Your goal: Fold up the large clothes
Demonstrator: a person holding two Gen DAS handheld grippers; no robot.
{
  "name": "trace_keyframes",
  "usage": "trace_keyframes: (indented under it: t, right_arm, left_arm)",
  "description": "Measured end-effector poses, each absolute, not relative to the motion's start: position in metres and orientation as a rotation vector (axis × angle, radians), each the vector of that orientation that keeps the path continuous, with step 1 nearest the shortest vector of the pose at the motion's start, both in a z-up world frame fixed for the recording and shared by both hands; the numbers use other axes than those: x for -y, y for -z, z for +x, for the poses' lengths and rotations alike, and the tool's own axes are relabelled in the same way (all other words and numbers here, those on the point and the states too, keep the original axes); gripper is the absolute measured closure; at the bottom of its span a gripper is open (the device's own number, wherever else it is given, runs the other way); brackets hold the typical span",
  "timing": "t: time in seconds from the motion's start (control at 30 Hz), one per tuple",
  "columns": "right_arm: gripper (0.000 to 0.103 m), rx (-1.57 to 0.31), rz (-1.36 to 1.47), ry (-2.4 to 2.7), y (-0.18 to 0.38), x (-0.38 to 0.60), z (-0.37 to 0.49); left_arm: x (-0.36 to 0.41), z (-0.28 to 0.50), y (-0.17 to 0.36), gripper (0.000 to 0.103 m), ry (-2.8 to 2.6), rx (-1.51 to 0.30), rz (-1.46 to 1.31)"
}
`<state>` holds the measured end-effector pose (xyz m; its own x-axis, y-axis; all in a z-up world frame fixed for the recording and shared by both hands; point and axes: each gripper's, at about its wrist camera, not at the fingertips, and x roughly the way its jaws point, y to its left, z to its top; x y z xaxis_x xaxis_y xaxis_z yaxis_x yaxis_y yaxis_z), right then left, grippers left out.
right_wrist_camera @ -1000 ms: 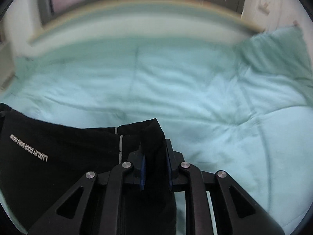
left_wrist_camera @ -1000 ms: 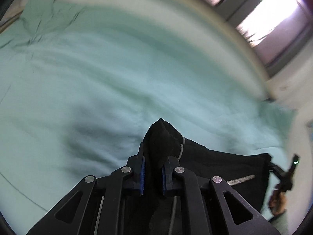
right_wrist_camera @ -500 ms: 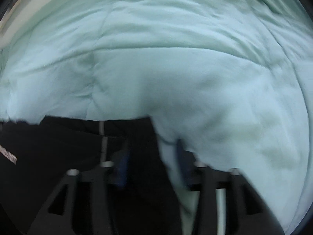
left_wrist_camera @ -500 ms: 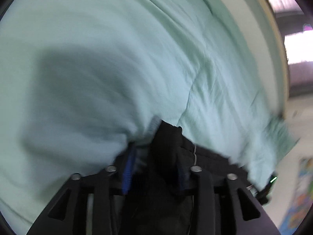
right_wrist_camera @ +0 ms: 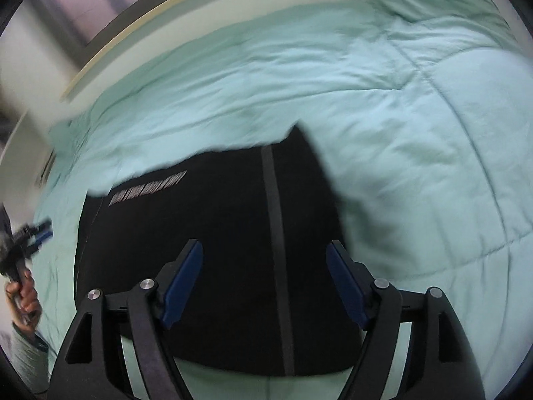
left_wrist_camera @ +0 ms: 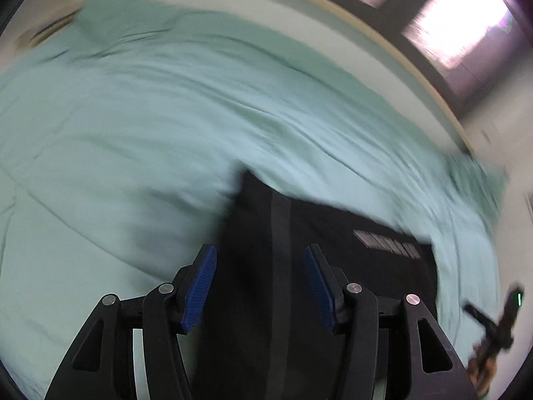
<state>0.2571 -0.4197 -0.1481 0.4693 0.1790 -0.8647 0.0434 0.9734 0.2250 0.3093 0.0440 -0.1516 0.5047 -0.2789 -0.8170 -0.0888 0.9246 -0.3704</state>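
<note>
Both of my grippers, which a second ago pinched bunched corners of the black fabric garment with a grey stripe and white lettering [right_wrist_camera: 233, 233], have let go of it. My left gripper [left_wrist_camera: 260, 283] now has its blue-padded fingers [left_wrist_camera: 200, 286] spread wide with nothing between them, and my right gripper [right_wrist_camera: 263, 283] stands spread in the same way, its pads [right_wrist_camera: 183, 283] clear of the cloth. The garment has gone from hanging in my grip to lying flat on the pale green quilted bedspread [right_wrist_camera: 416, 116], in front of and beneath both grippers, as a roughly rectangular dark panel. Its far edge looks ragged, though motion blur hides the detail. In the right wrist view my left hand [right_wrist_camera: 23, 296] shows beside the garment's left edge.

Step in hand, as I judge it: release after laying one fold down. The panel still looks wide, so folding seems unfinished. The next move calls for drawing both grippers back, then closing each on an edge or corner of the panel to carry it across for a further fold, lifting only the layers intended.
</note>
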Motion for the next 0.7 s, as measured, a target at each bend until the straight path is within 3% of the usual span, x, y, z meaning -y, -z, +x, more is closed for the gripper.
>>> trace_keyframes:
  t: [0.27,0.33,0.43,0.5,0.7]
  right_arm:
    - [0.025,-1.096,0.120,-0.126,0.172,0.330,0.242]
    - [0.025,-1.156,0.065,-0.088,0.200,0.319,0.243]
    - [0.024,-1.244,0.102,-0.089,0.248,0.318,0.242]
    - [0.024,-1.252,0.126,-0.096,0.262,0.321,0.241]
    - [0.024,-1.233,0.136,-0.145,0.238,0.329,0.243]
  left_arm:
    - [0.093,0.256,0.171,0.043,0.259,-1.084,-0.163]
    - [0.102,0.257,0.204,0.042,0.223,-1.170,-0.150]
    - [0.096,0.261,0.251,0.026,0.179,-1.264,-0.216]
    - [0.089,0.265,0.269,0.026,0.177,-1.298,-0.259]
    - [0.091,0.266,0.247,0.025,0.179,-1.275,-0.217]
